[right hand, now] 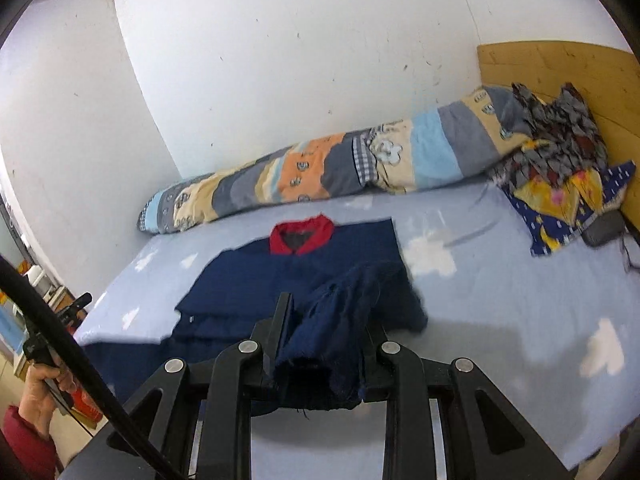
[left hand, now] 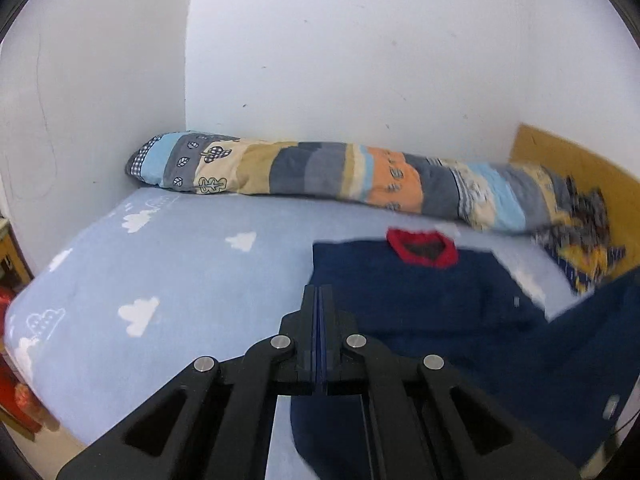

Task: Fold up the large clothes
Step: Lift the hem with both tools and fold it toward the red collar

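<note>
A navy sweater [left hand: 404, 292] with a red collar [left hand: 422, 246] lies on the light blue bed sheet [left hand: 180, 280]; it also shows in the right wrist view [right hand: 280, 280], collar [right hand: 302, 232] toward the wall. My left gripper [left hand: 319, 294] is shut with nothing between its fingers, just above the sweater's left edge. My right gripper [right hand: 326, 312] is shut on a bunched navy sleeve [right hand: 340, 320] of the sweater, lifted off the bed over its right side.
A long patchwork bolster [left hand: 340, 176] lies along the white wall. A pile of patterned clothes [right hand: 560, 168] and a dark pouch [right hand: 604, 228] sit by the wooden headboard [right hand: 560, 68]. The bed's left edge drops to the floor [left hand: 24, 440].
</note>
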Motion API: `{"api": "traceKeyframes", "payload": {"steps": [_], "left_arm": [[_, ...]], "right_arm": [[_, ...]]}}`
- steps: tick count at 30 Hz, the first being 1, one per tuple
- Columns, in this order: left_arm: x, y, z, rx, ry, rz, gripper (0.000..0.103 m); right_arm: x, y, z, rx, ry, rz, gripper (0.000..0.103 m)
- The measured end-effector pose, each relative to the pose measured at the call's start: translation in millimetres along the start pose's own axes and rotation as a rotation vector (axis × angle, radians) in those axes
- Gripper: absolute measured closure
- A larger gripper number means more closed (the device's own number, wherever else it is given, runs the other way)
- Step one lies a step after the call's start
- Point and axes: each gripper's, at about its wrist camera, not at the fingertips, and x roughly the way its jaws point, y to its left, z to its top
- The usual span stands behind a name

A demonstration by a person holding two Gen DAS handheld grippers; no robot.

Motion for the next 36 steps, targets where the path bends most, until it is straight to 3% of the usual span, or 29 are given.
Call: {"api": "traceKeyframes", "payload": {"steps": [3, 5, 8, 12, 14, 16, 18, 22, 26, 27, 29, 32, 33, 34, 35, 36], "left_arm": [[28, 11, 24, -0.022, -0.012, 0.033, 0.102], [45, 16, 22, -0.053, 0.026, -0.001, 0.102], [66, 11, -9, -0.021, 0.109, -0.075, 0.102], [73, -2, -71, 0.097, 0.261, -0.212, 0.098], [67, -6, -94, 0.152, 0.319, -0.271, 0.083], [52, -4, -120, 0.171, 0.378, -0.341, 0.044], [45, 3, -138, 0.147, 0.44, -0.386, 0.032], [38, 27, -165, 0.006, 0.556, -0.519, 0.032], [35, 43, -191, -0.173, 0.664, -0.744, 0.033], [41, 48, -199, -0.259, 0.701, -0.825, 0.033], [52, 51, -216, -0.396, 0.754, -0.886, 0.033], [58, 43, -233, -0.486, 0.731, -0.965, 0.033], [58, 40, -233, -0.492, 0.7, -0.962, 0.043], [58, 39, -232, -0.493, 0.68, -0.956, 0.065], [59, 34, -228, -0.486, 0.654, -0.929, 0.075], [58, 32, -225, -0.468, 0.64, -0.908, 0.076]], "right_arm": [[24, 2, 31, -0.028, -0.023, -0.017, 0.08], [40, 3, 48, -0.027, -0.022, -0.021, 0.081], [60, 10, 66, -0.039, -0.015, 0.007, 0.081], [78, 20, 59, -0.095, 0.007, 0.004, 0.083], [82, 18, 56, -0.098, 0.012, 0.002, 0.083], [81, 14, 55, -0.08, 0.008, -0.001, 0.083], [78, 13, 54, -0.079, -0.001, -0.006, 0.083], [77, 16, 52, -0.084, -0.002, -0.021, 0.083], [76, 22, 50, -0.094, -0.004, -0.039, 0.083], [76, 23, 50, -0.093, -0.004, -0.039, 0.083], [76, 24, 50, -0.095, -0.005, -0.046, 0.083], [75, 25, 49, -0.099, -0.002, -0.051, 0.083], [75, 26, 48, -0.1, -0.001, -0.051, 0.083], [75, 26, 48, -0.101, 0.0, -0.05, 0.083], [75, 26, 48, -0.105, 0.001, -0.052, 0.083], [75, 27, 48, -0.111, 0.002, -0.054, 0.083]]}}
